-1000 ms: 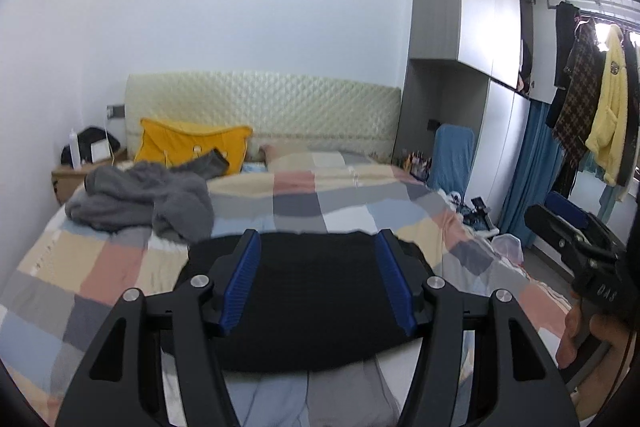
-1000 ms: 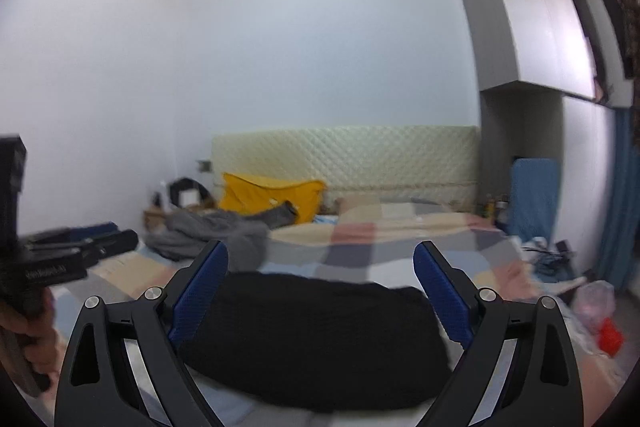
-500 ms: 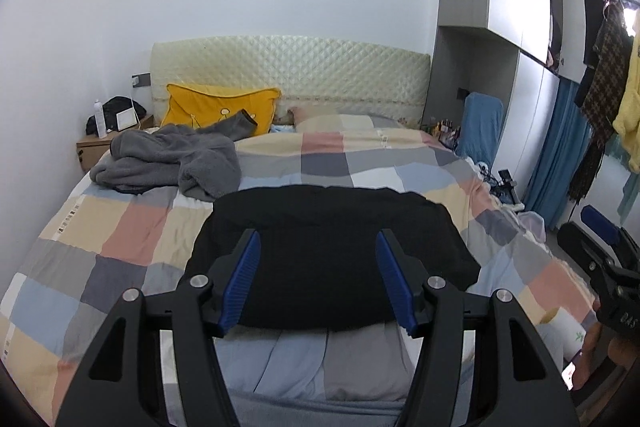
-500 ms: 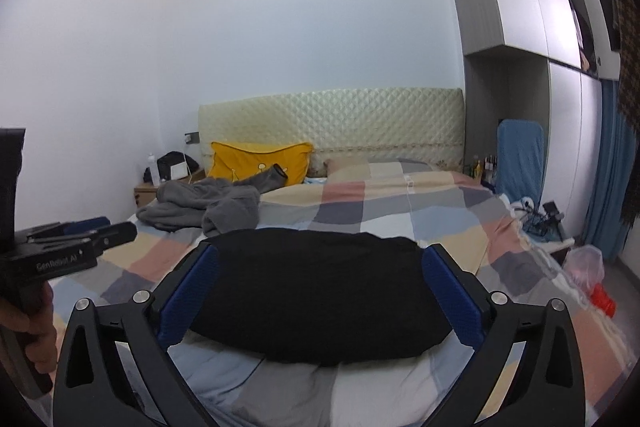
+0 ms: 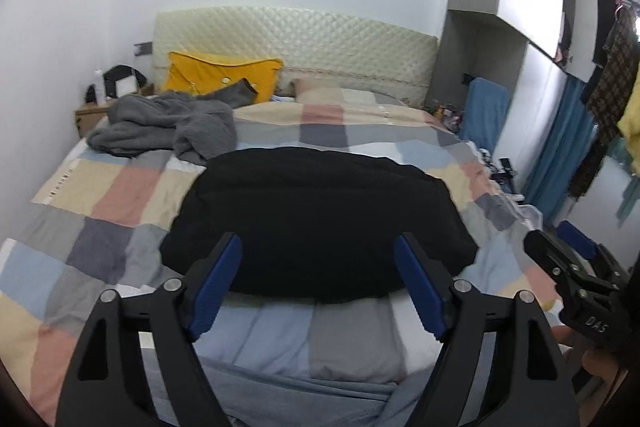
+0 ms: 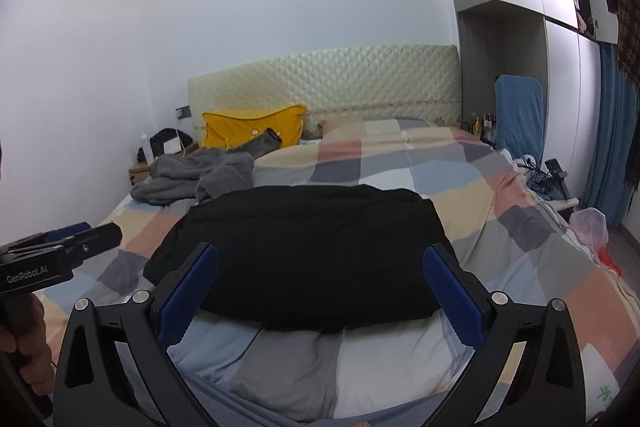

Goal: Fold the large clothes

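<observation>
A black garment lies folded into a broad rectangle on the checked bedspread, near the bed's foot. My left gripper hovers above the garment's near edge; its jaws are opening and nothing is between the blue pads. To its right, my right gripper hangs over the same near edge, open wide and empty. Each gripper shows at the edge of the other's view, held in a hand.
A crumpled grey garment lies at the bed's far left, by a yellow pillow and quilted headboard. A bedside table stands left. Right of the bed are wardrobes, a blue chair, floor clutter and hanging clothes.
Both grippers have sunk and tilted down, so more of the bed and black garment shows. The left jaws have spread wider; the right jaws widened slightly.
</observation>
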Demonstrator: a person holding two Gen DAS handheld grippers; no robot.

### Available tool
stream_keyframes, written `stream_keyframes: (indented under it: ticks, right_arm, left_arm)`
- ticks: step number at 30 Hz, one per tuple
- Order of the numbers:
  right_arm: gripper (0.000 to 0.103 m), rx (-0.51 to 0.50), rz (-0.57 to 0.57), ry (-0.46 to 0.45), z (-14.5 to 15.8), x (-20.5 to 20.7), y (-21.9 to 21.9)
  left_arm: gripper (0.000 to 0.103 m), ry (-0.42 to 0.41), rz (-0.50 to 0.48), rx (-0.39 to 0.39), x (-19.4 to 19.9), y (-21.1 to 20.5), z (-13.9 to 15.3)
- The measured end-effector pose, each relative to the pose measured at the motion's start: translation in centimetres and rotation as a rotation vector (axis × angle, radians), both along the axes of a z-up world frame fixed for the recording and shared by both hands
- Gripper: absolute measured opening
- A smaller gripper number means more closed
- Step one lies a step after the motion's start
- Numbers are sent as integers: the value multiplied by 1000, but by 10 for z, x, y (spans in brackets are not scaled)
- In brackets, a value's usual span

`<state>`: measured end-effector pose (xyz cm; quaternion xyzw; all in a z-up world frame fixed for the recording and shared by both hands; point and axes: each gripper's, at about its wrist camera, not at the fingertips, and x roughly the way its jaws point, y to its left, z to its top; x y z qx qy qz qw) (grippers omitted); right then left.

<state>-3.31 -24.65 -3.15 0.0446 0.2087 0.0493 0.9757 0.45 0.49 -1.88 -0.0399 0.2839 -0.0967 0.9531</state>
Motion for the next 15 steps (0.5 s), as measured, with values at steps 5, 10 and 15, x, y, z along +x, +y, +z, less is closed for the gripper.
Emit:
stream_keyframes:
  ticks: [5, 10, 15]
  right_arm:
    - [103, -9, 3, 14, -2, 2, -1]
    - [103, 0, -13, 25, -4, 3, -5]
    - [103, -5, -11, 37, -4, 6, -5]
  left_arm:
    - [81, 28, 2, -11, 6, 2, -6]
    - [83, 38, 12, 11, 9, 1, -11]
    - [85, 54, 23, 16, 11, 2, -14]
